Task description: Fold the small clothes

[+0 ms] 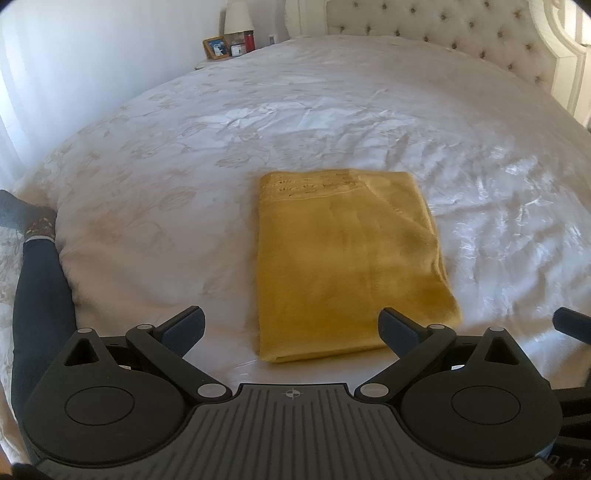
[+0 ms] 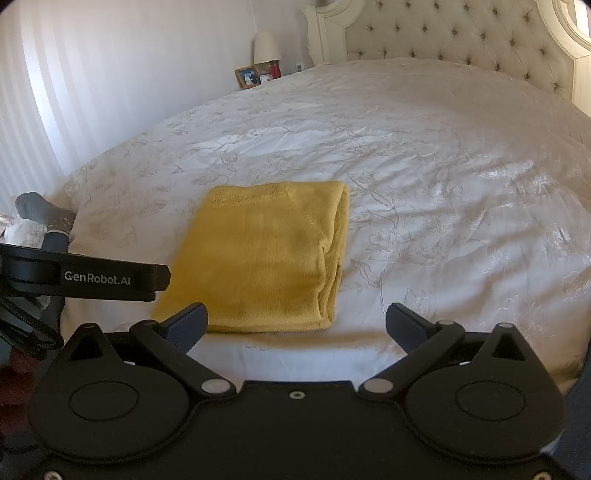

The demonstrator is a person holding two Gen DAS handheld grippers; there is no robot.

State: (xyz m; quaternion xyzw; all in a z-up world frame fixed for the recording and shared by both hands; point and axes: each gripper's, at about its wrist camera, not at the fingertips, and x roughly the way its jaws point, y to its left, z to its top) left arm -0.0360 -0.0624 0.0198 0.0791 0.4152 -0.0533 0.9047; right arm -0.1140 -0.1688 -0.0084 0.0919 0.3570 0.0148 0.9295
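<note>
A yellow knit garment point(image 1: 347, 262) lies folded into a neat rectangle on the white bedspread point(image 1: 184, 155). It also shows in the right wrist view point(image 2: 266, 258). My left gripper point(image 1: 291, 328) is open and empty, held just short of the garment's near edge. My right gripper point(image 2: 295, 321) is open and empty, near the garment's near right corner. The left gripper's body point(image 2: 92, 277) shows at the left of the right wrist view. One finger of the right gripper point(image 1: 572, 325) shows at the right edge of the left wrist view.
A tufted headboard point(image 2: 461, 33) stands at the far end. A nightstand holds a lamp point(image 2: 266, 48), a photo frame point(image 2: 246, 76) and a red candle jar point(image 2: 275, 69). A leg in dark trousers and a sock point(image 1: 37, 258) rests at the bed's left edge.
</note>
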